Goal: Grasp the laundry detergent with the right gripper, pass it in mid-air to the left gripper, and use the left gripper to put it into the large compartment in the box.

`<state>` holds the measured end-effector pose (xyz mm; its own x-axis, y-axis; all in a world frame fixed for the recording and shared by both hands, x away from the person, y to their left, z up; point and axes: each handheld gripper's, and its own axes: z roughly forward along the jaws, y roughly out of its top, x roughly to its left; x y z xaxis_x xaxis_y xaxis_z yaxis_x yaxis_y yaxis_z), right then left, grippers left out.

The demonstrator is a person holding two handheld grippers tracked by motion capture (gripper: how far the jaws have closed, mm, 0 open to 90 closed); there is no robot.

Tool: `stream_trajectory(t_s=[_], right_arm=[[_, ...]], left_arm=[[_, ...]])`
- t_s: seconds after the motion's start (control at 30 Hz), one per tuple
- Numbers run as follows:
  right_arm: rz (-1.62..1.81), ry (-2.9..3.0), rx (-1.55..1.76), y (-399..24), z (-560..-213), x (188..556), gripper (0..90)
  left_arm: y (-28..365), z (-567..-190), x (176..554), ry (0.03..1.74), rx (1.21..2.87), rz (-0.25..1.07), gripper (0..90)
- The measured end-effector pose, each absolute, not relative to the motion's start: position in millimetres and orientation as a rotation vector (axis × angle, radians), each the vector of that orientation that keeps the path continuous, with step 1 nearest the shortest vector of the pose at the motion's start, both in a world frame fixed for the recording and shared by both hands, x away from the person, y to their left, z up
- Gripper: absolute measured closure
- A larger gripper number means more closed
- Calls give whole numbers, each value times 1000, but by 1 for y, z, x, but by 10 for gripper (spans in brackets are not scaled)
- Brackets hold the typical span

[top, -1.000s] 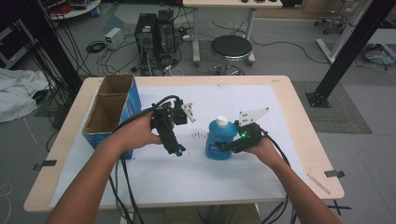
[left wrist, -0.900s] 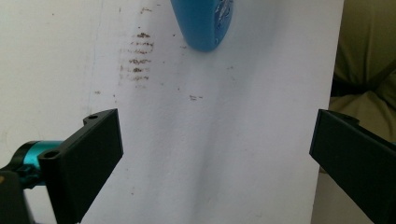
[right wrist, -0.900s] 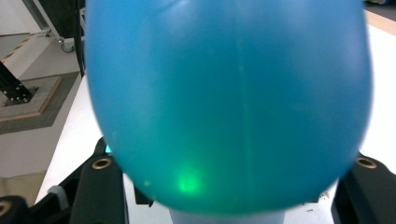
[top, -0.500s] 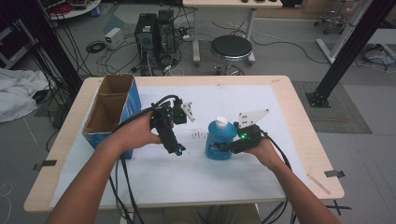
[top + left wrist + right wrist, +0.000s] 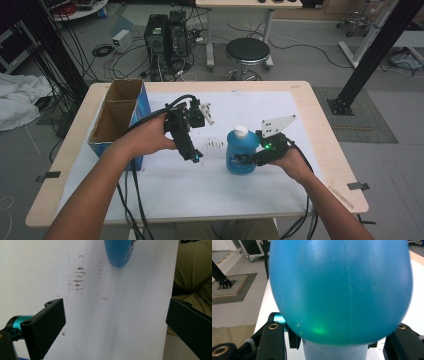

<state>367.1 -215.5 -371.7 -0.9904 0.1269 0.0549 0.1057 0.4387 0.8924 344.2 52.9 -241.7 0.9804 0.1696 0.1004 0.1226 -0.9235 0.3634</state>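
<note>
Right gripper [image 5: 243, 160] fingers freshly clenched on blue bottle [image 5: 241, 156], bottle squeezed between them; left gripper [image 5: 196, 157] fingers released.

Cardboard box [image 5: 116, 117] blocking left edge

No legible text, brand, number or sign anywhere. Blue bottle [image 5: 242, 152], right of centre on the table: printed label on its front, too small and blurred to make out in the high view; a sliver of that print at the bottle's edge in the left gripper view [image 5: 119, 252], unreadable too. Blue cardboard box [image 5: 120, 120], far left of table: outer face plain from here. White sheet [image 5: 210, 180]: brown smudges, not lettering.
</note>
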Motion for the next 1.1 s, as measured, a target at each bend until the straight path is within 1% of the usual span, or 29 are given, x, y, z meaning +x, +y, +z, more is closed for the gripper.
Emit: stream_trajectory(t_s=[0.5,0.87,1.1], right_arm=[[1587,2712,107,-198,-343,352,438],[1568,2744,78,-178,-334,352,438],[1562,2766,46,-170,-333,349,438]], left_arm=[[20,-210,336,119,2778,147,26],[0,-200,334,70,2821,109,26],[-9,-203,335,51,2842,89,26]])
